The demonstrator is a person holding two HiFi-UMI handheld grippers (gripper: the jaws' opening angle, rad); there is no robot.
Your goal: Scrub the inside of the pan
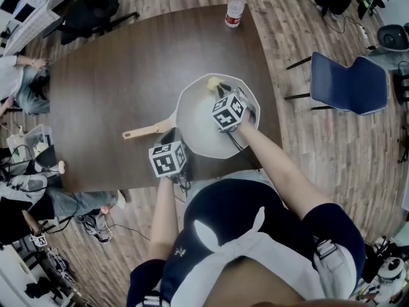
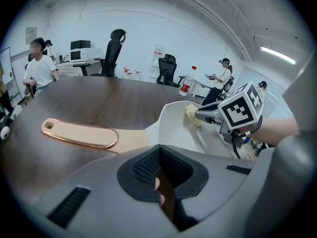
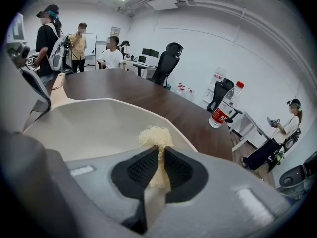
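Note:
A white pan (image 1: 204, 123) with a pale wooden handle (image 1: 144, 132) sits near the front edge of the dark wooden table (image 1: 128, 69). My left gripper (image 1: 171, 137) is shut on the pan's rim beside the handle joint; in the left gripper view its jaws (image 2: 161, 175) meet on a thin dark edge, with the handle (image 2: 79, 133) running off to the left. My right gripper (image 1: 220, 89) is shut on a yellow fibrous scrubber (image 1: 213, 84), pressed against the far inner wall of the pan. The scrubber (image 3: 156, 138) sticks out past the pads over the pan's floor (image 3: 89, 128).
A water bottle (image 1: 234, 9) with a red cap stands at the table's far edge, also seen as the bottle (image 3: 225, 105) beyond the pan. A blue chair (image 1: 351, 85) stands right of the table. People sit and stand at the left (image 1: 19, 75). Office chairs (image 2: 113, 51) line the far side.

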